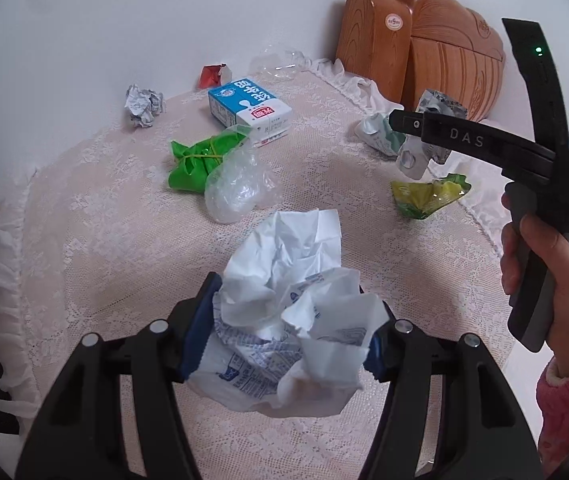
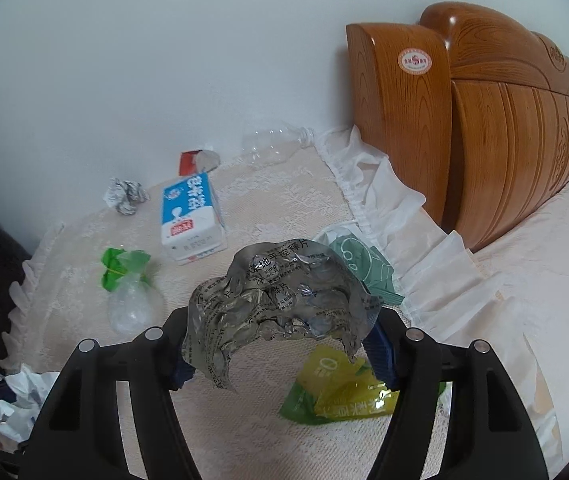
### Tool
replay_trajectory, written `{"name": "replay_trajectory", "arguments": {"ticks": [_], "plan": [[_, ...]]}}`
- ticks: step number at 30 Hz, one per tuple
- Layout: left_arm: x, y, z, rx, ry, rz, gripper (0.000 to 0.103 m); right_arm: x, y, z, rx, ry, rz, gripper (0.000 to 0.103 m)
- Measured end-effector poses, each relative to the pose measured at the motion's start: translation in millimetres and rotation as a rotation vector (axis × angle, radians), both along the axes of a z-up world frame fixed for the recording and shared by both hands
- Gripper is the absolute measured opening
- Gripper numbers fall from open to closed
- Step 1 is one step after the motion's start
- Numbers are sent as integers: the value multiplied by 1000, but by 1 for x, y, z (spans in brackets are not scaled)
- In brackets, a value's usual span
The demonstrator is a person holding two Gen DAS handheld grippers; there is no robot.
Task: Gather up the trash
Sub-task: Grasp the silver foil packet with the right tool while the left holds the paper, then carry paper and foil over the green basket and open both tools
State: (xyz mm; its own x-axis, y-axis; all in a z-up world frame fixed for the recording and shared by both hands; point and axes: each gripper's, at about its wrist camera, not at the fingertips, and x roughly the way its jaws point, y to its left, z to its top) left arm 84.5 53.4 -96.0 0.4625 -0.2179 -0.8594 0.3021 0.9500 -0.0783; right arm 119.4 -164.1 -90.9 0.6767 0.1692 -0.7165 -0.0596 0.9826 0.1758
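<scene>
My left gripper (image 1: 284, 332) is shut on a crumpled white paper wrapper (image 1: 292, 308) with blue print, held above the lace-covered table (image 1: 124, 220). My right gripper (image 2: 284, 344) is shut on a crumpled silver foil blister sheet (image 2: 280, 300); it also shows in the left wrist view (image 1: 424, 148) at the right, held above the table. On the table lie a blue-and-white milk carton (image 1: 250, 110), a green wrapper (image 1: 194, 160), a clear plastic bag (image 1: 236, 188), a yellow-green wrapper (image 2: 340, 392), a grey paper ball (image 1: 144, 106), a red scrap (image 1: 212, 76) and a clear bottle (image 2: 276, 146).
A wooden headboard (image 2: 484, 120) stands at the right beside a bed (image 2: 544, 280). A white-green packet (image 2: 360, 264) lies at the table's right edge. The white wall (image 2: 164, 60) runs behind the table. White crumpled trash (image 2: 16, 404) sits low at the left.
</scene>
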Motion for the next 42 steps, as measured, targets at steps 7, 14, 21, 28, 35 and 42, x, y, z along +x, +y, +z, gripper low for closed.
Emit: {"name": "replay_trajectory", "arguments": {"ticks": [7, 14, 21, 28, 35, 42], "plan": [[-43, -35, 19, -43, -3, -84, 59, -96, -27, 37, -6, -26, -8, 69], [-95, -93, 16, -76, 49, -228, 59, -207, -79, 37, -2, 29, -125, 69], [-138, -154, 18, -74, 53, -377, 59, -280, -122, 27, 5, 55, -262, 69], [-176, -214, 11, -43, 76, -561, 59, -320, -167, 31, 10, 15, -372, 69], [-220, -288, -55, 21, 277, -779, 59, -370, -222, 12, 16, 74, -538, 70], [-267, -324, -128, 112, 426, -848, 66, -415, -253, -25, 51, 183, -606, 70]]}}
